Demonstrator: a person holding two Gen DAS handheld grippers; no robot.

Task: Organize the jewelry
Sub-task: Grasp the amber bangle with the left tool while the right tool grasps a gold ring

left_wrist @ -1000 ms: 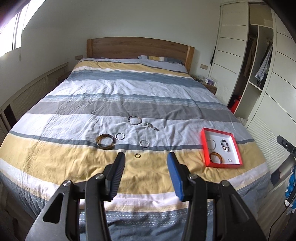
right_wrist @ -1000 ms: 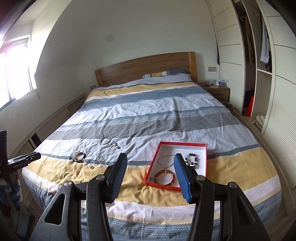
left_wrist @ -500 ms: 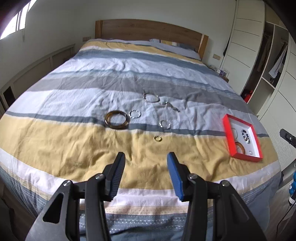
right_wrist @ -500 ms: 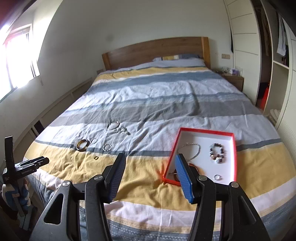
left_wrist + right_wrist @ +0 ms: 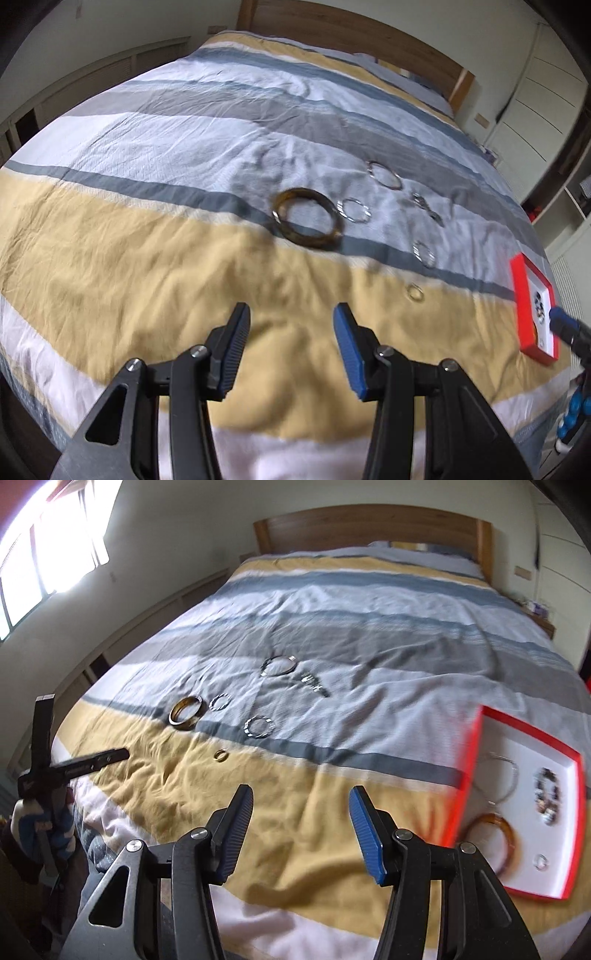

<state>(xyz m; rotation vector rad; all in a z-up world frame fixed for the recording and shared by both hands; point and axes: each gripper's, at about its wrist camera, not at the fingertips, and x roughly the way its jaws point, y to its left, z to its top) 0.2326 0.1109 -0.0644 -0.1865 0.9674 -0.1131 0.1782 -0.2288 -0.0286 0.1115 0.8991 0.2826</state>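
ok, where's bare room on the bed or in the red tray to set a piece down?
Bare: the yellow stripe between the gold ring and the red tray, and the tray's white middle between the chain and the amber bangle. Crowded: the cluster around the brown bangle, silver rings and clasp piece.

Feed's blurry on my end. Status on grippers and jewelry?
Left gripper and right gripper open, empty, above the striped bedspread. Brown bangle, silver rings, small gold ring loose on it. Red-rimmed white tray partly filled. Nothing in the way.

Black tool (image 5: 291,345), blue ribbed pads (image 5: 347,354)
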